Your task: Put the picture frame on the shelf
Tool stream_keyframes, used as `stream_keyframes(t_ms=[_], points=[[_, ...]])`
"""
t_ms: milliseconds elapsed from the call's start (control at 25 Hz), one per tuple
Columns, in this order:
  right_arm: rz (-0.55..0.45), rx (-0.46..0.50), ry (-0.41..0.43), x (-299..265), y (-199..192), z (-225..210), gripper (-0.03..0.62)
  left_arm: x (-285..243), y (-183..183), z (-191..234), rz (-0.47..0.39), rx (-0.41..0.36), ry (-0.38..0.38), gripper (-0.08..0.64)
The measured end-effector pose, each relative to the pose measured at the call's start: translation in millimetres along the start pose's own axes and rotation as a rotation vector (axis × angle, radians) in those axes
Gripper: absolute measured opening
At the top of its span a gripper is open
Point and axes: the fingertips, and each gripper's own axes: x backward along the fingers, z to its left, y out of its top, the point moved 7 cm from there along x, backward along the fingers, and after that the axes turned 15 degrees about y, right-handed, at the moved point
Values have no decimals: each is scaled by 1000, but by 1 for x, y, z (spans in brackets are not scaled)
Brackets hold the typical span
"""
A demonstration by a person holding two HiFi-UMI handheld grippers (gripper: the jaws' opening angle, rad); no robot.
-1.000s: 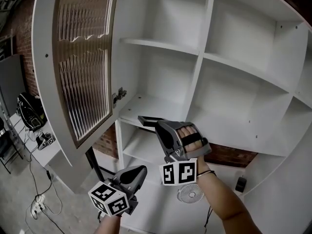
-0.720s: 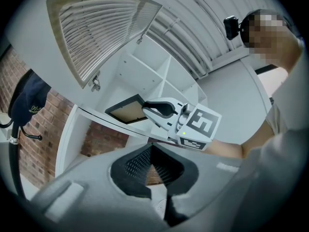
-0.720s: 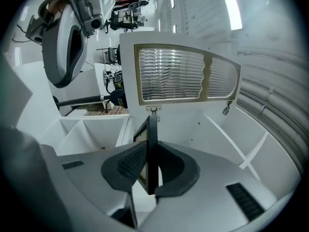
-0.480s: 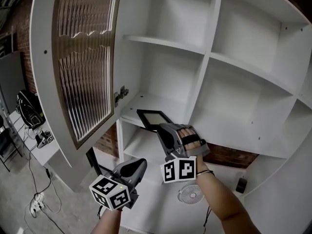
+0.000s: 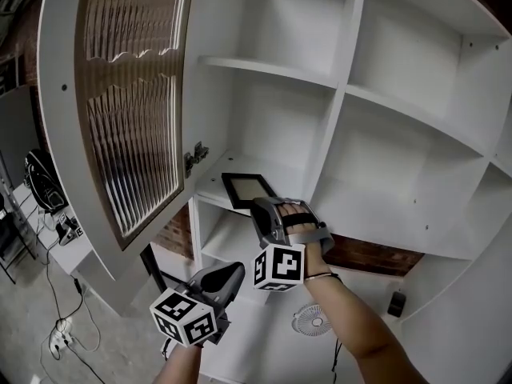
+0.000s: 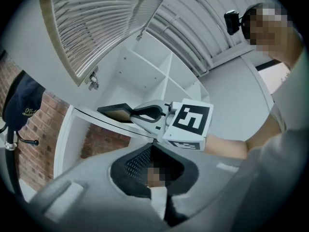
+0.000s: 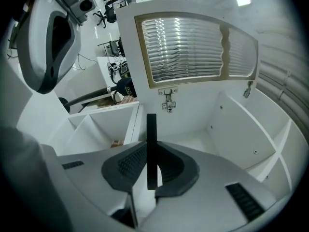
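In the head view my right gripper (image 5: 262,208) is shut on the near edge of a black picture frame (image 5: 242,188). It holds the frame face-up, low over the front of the white shelf board (image 5: 214,179) in the open cabinet. In the right gripper view the frame (image 7: 151,139) stands edge-on, pinched between the two pads of the right gripper (image 7: 150,167). My left gripper (image 5: 230,273) hangs lower and to the left, shut and empty, away from the shelf. From the left gripper view the left gripper (image 6: 153,172) looks up at the right gripper (image 6: 150,114) and the frame (image 6: 115,111).
The cabinet door (image 5: 128,94) with ribbed glass stands open at the left, close to the shelf. White dividers and several bare compartments fill the cabinet. A small fan (image 5: 314,320) and a dark object (image 5: 394,302) sit lower down. A desk with a bag (image 5: 46,184) stands far left.
The right gripper has carried the frame forward and a little left toward the shelf, and the frame's face now shows. The left gripper has barely moved.
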Motion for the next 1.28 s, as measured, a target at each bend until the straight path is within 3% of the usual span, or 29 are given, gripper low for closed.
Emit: stream_keyframes(t_ms=[680,1040,1280], points=[[103,-79,164,-36,4,-3,80,7,-4,22,6,19,31,9],[48,-167,243,-38,6,1,143,4,-5,23,8,19,26,9],[-94,-291,250,-28,12,-3,170,5,-4,24,8,14,28,9]])
